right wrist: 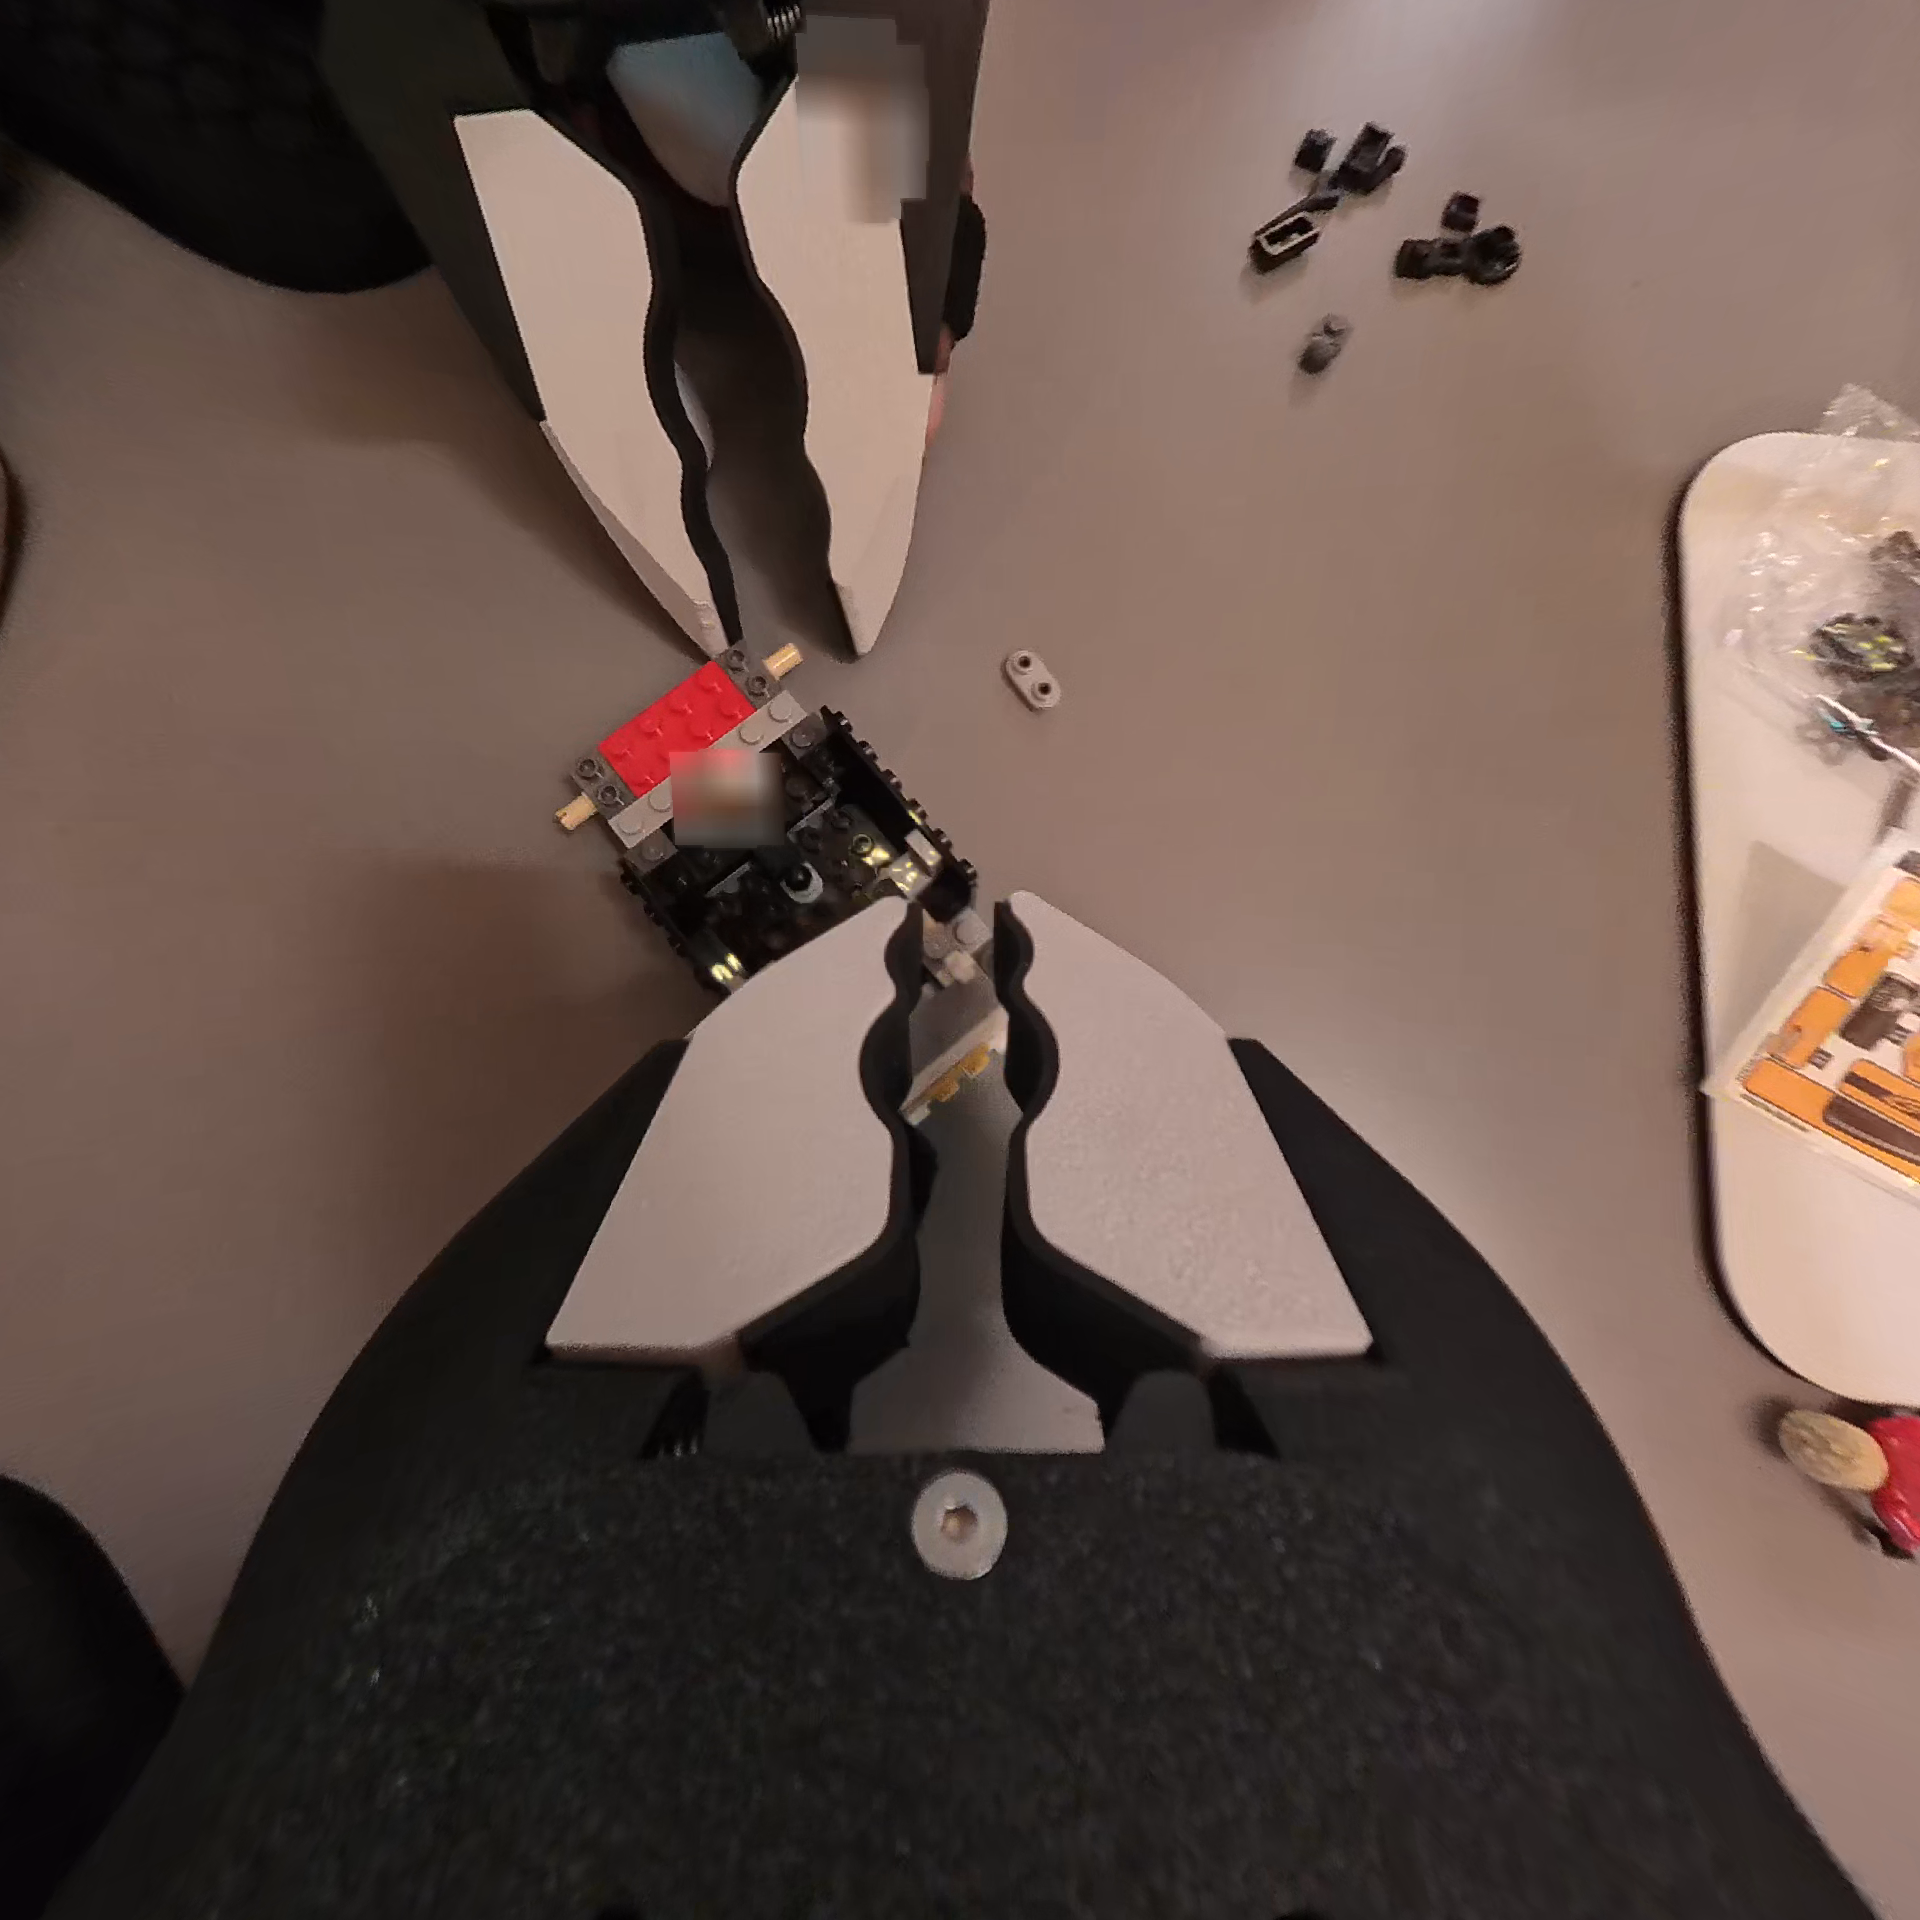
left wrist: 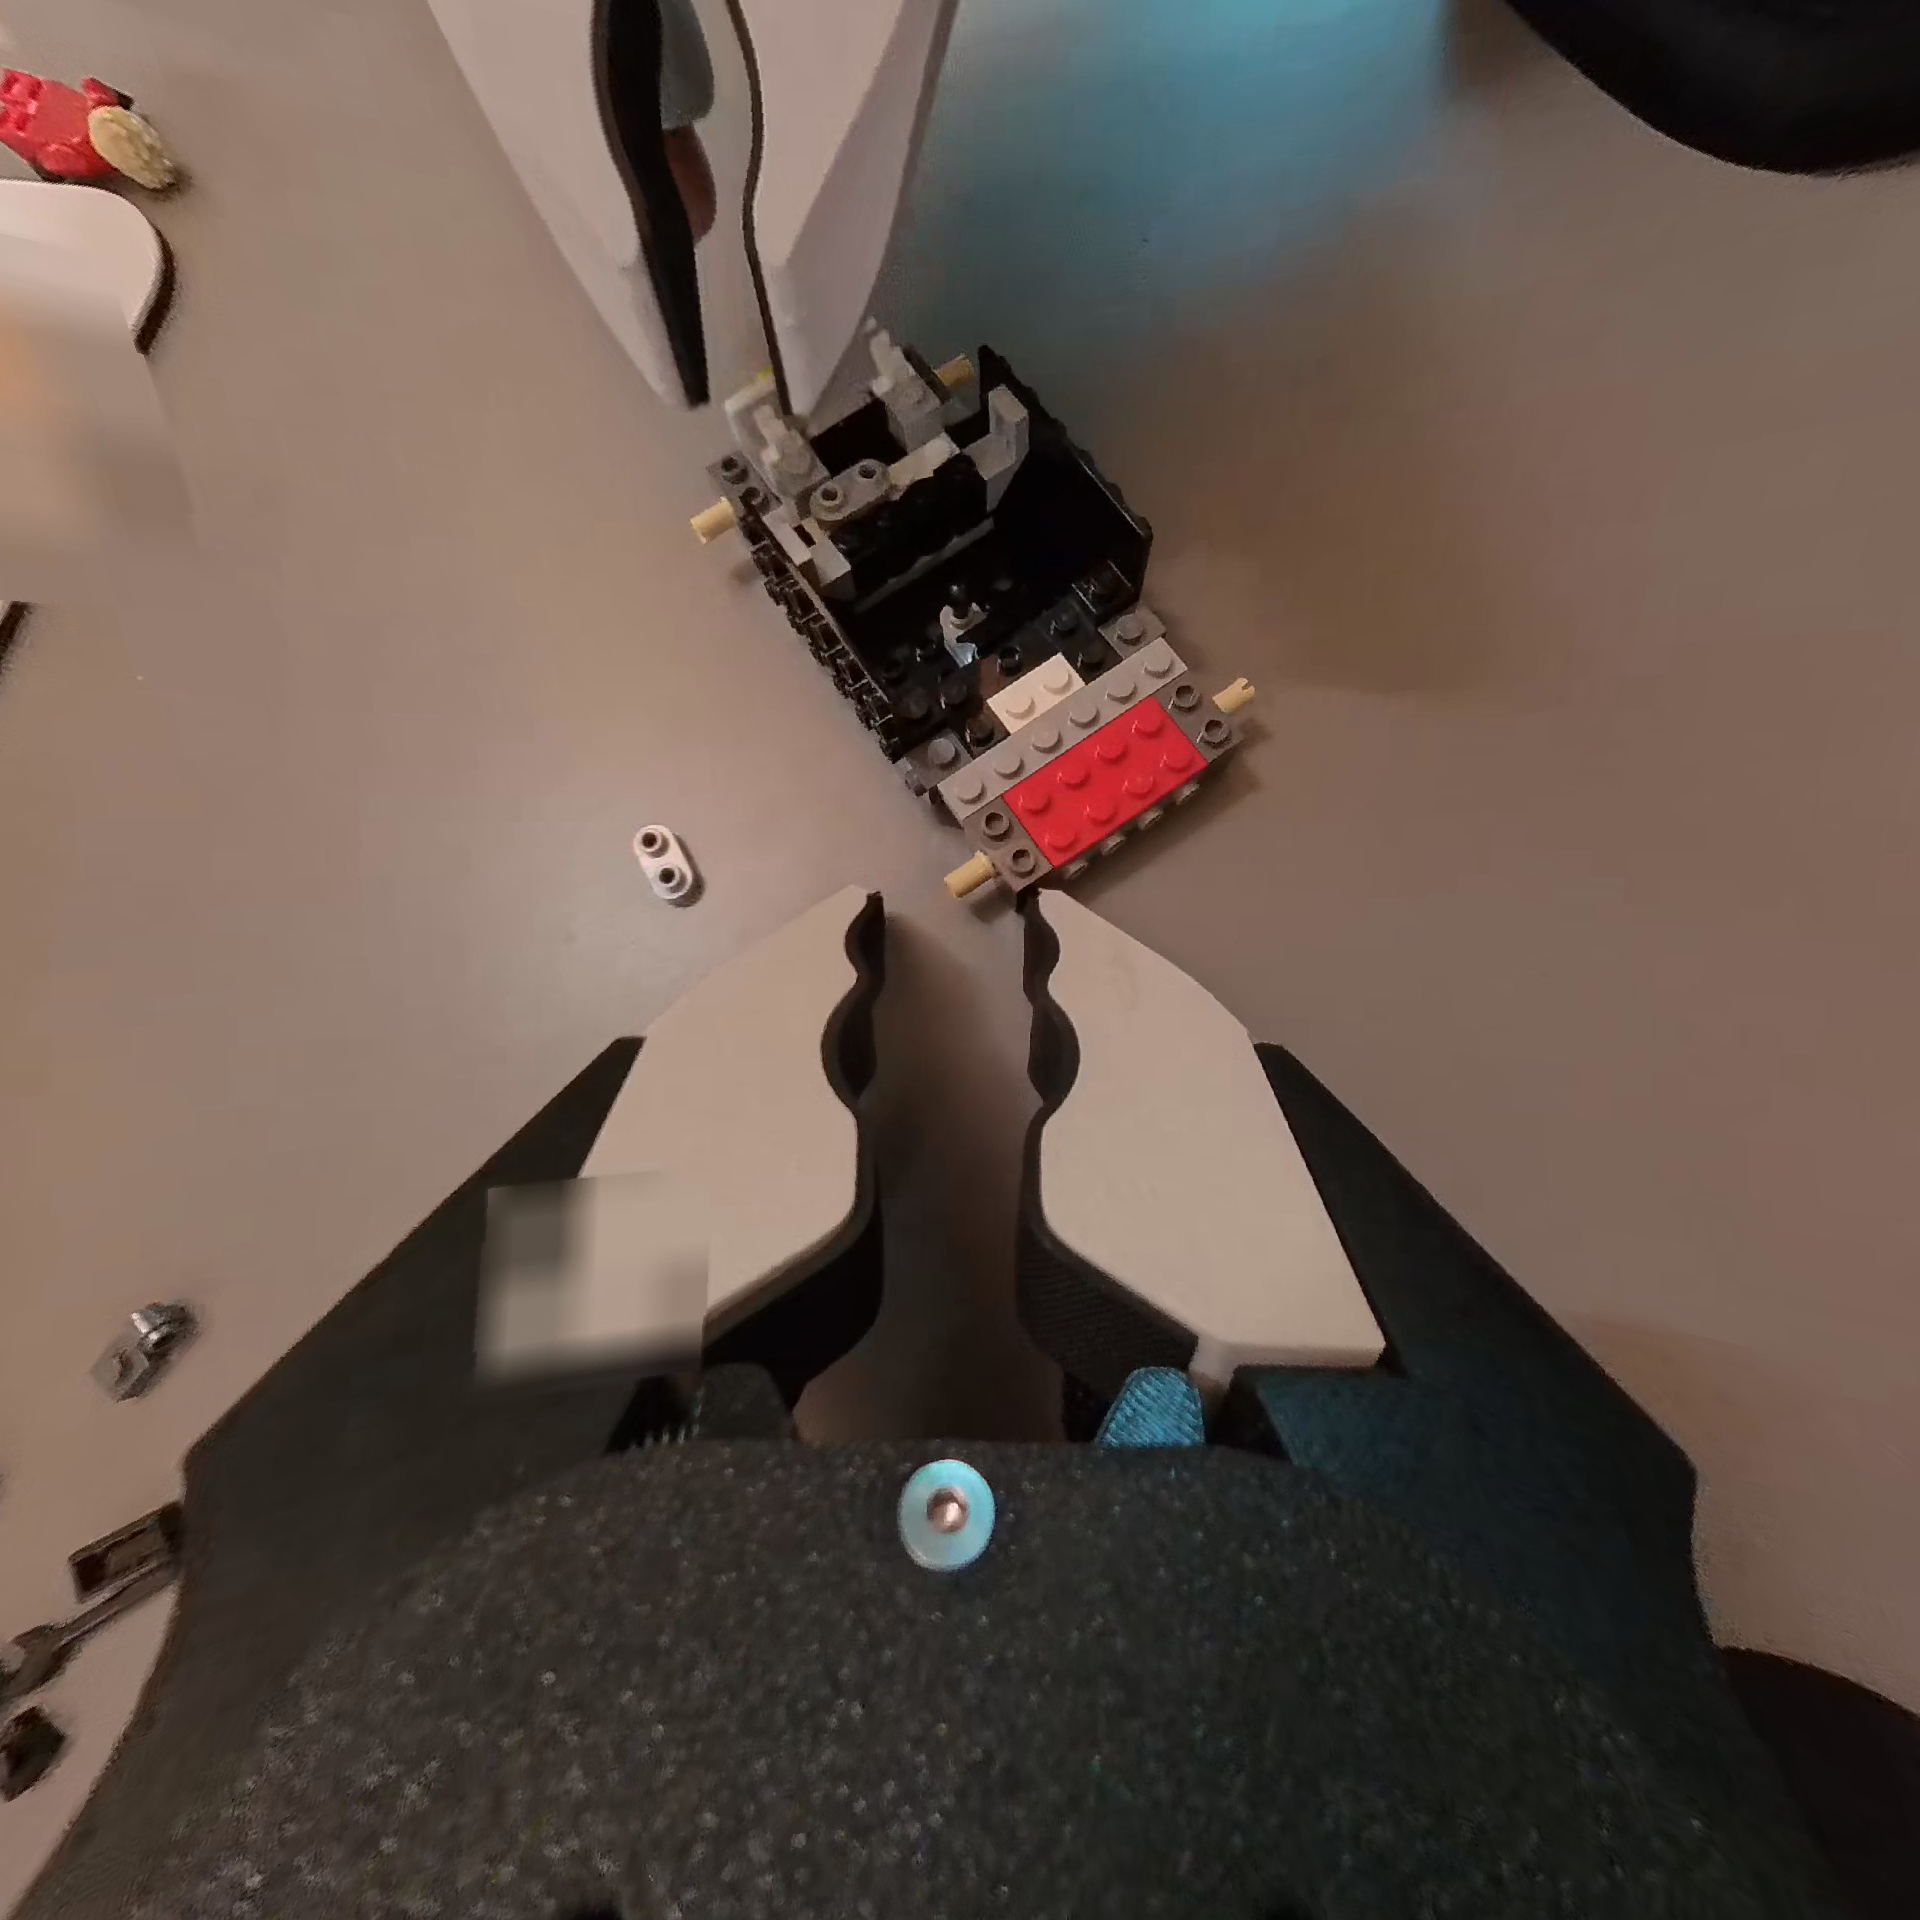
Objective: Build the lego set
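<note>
Lego car chassis (left wrist: 966, 634) sits mid-desk (left wrist: 416, 623) between both tongs. Left tongs (left wrist: 954, 914) gape empty at its red plate (left wrist: 1103, 781); right tongs (right wrist: 951, 920) straddle its grey rear bricks (right wrist: 954, 951), grip unclear.

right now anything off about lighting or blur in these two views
Left wrist view: teal colour cast across the table beyond the lego build, edges fisheye-warped. Right wrist view: warm even light, soft shadow left of the build, tray edge curved by distortion.
</note>
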A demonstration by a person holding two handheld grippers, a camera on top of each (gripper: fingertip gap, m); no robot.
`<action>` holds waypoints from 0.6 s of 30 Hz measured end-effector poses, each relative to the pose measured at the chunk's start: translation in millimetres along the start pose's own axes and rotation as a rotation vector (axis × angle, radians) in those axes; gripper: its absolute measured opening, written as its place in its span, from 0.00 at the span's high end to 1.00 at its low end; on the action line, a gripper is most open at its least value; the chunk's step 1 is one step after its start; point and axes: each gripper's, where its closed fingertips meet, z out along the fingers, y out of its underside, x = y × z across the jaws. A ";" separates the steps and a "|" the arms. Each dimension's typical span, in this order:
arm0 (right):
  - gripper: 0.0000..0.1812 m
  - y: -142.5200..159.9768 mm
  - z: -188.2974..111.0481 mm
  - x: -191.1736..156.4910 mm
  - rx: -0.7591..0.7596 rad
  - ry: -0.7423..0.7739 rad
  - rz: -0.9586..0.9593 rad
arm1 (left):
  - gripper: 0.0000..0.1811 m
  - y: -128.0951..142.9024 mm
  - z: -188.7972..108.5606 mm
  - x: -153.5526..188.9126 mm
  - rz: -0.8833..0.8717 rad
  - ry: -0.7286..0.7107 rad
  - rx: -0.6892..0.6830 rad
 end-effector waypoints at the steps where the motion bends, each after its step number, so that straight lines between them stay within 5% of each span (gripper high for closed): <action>1: 0.93 -0.1 -2.3 1.8 0.008 0.012 0.007 | 0.86 0.8 -0.8 -2.0 0.002 -0.009 -0.002; 7: 0.91 13.7 -15.4 11.1 0.031 0.084 0.070 | 0.83 -3.3 -10.2 -7.6 -0.019 -0.012 0.037; 11: 0.88 28.0 -21.6 11.2 0.040 0.077 0.122 | 0.69 -25.0 -17.1 5.5 -0.085 0.062 0.128; 18: 0.82 39.0 -17.3 -11.4 0.081 -0.052 0.203 | 0.55 -32.7 -1.4 20.3 -0.127 0.034 0.062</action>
